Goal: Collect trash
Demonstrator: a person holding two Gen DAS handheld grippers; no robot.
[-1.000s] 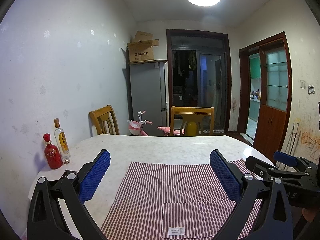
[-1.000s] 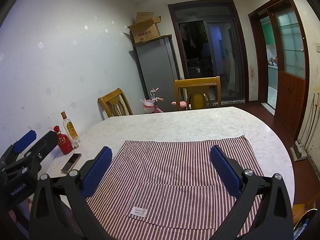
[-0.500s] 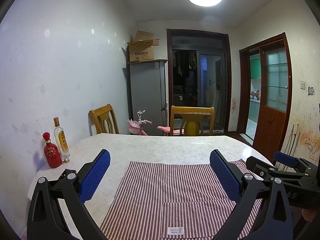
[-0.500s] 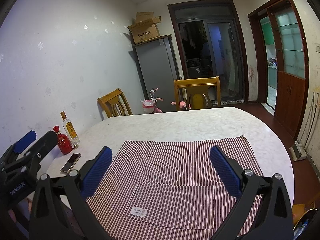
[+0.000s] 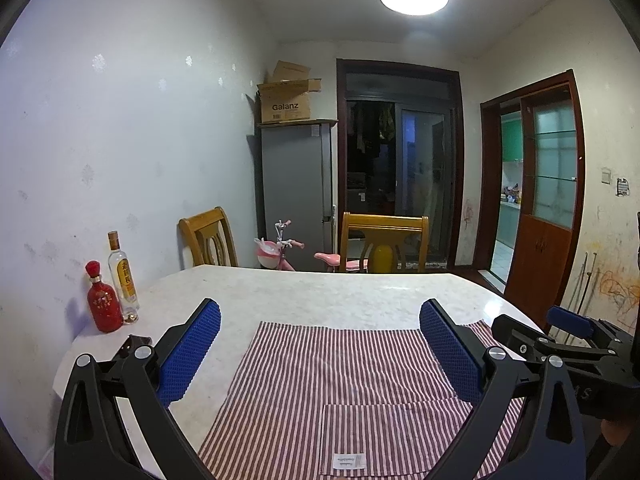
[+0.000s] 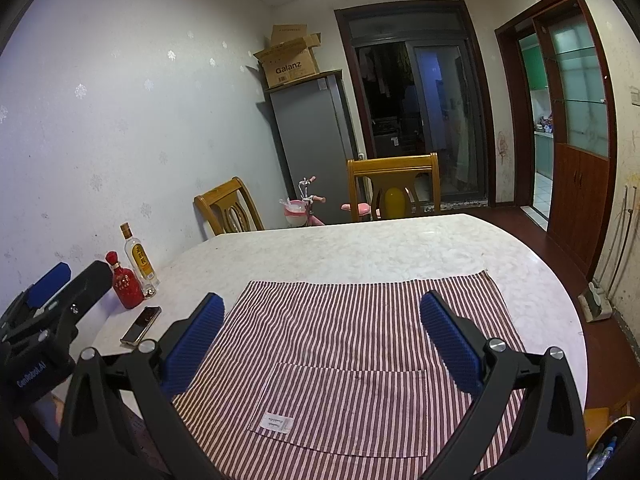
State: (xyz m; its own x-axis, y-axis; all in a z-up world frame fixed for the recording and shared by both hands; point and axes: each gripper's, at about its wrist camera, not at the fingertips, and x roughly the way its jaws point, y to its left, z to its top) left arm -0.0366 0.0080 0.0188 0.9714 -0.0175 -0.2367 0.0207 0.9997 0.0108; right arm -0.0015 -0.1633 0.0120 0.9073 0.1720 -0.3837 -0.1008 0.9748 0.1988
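Both grippers hung over the near edge of the marble table [image 6: 360, 248], the left gripper [image 5: 320, 344] and the right gripper [image 6: 322, 336] each with its blue fingers spread wide and holding nothing. Under them lay a striped cloth [image 6: 360, 328] with a small white label. No trash showed on the table. At the far left stood a red bottle [image 6: 126, 282] touching a clear bottle [image 6: 140, 260], with a phone [image 6: 141, 325] lying just in front. Something, perhaps a bin, was cut off at the lower right corner [image 6: 612, 440]. Two wooden chairs stood beyond the table.
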